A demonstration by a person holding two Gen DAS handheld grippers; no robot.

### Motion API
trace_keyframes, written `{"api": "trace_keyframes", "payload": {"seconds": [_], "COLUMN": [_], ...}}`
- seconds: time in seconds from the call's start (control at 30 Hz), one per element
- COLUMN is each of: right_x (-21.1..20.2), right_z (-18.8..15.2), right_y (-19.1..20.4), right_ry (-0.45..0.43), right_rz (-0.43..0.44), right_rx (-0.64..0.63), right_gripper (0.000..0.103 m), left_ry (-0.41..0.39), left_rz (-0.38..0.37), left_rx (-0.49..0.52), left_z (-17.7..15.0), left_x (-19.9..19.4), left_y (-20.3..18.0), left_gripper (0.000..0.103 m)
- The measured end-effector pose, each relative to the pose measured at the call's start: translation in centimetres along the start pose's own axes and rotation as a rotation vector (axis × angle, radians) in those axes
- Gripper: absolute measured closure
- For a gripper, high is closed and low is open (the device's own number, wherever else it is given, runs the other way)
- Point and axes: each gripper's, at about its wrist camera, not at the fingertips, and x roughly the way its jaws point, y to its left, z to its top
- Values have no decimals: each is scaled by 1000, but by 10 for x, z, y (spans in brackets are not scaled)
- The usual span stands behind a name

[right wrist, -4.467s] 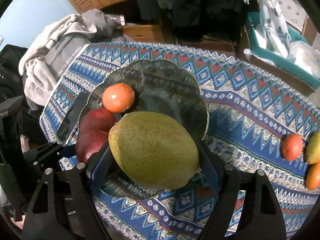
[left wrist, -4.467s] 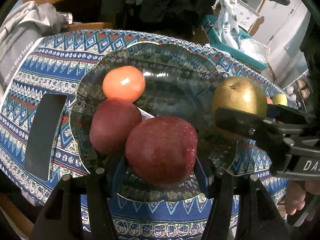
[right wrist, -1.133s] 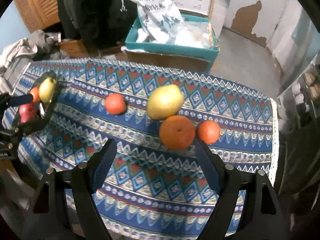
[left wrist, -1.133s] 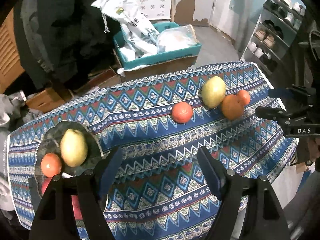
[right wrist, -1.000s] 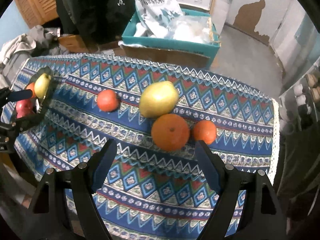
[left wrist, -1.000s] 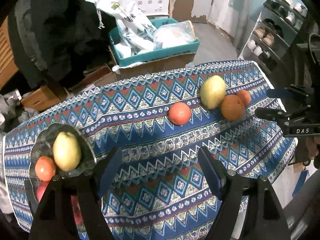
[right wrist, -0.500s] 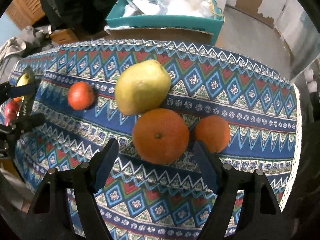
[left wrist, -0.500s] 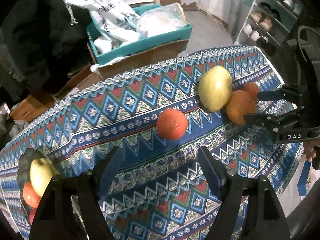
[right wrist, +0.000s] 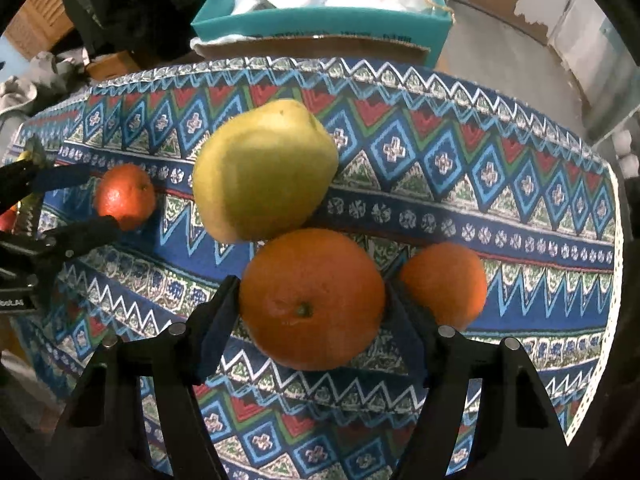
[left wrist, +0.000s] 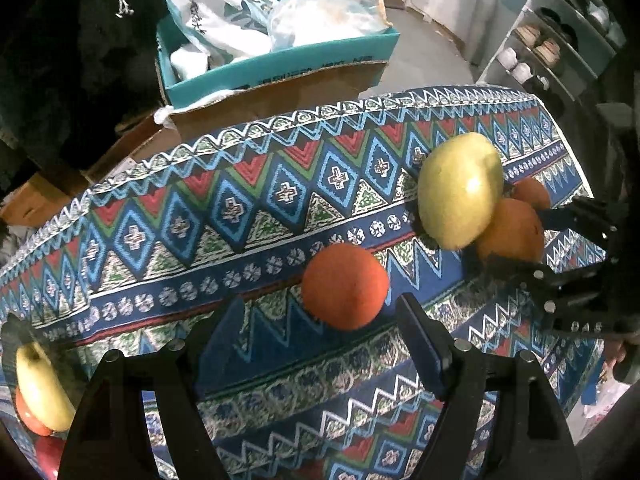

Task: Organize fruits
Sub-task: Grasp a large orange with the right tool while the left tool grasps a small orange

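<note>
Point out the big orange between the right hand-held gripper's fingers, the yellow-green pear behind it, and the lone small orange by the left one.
big orange (right wrist: 312,300): right wrist view, middle of its peel.
yellow-green pear (right wrist: 264,172): right wrist view, centre of its body.
lone small orange (left wrist: 345,286): left wrist view, middle of its skin.

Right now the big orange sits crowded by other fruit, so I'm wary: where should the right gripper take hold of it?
Grip the big orange across its widest middle, coming from above. The right gripper already straddles it, jaws closing. The pear touches its far side and the small orange sits close to one finger, so only those flanks look free.
</note>
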Motion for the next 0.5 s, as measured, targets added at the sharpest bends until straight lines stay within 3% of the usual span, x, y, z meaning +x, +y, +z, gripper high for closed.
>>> {"api": "trace_keyframes", "payload": {"seconds": [0.2,0.37,0.5], "right_x": [-1,-2,-6], "right_z": [3,2,-4], "right_y": [0,0,3], "right_ry": [-8,-20,-29], "right_rz": [-1,-10,-13], "right_rx": [-8,-6,-6], "right_gripper": [31,33,33], "left_ry": [18,7,2], "left_rz": [0,-33,-17], "left_rx": [5,6,14], "left_z": [5,3,0], "left_x": [15,17,13], "left_y": [-7,-9,-12], "left_gripper": [26,55,56]}}
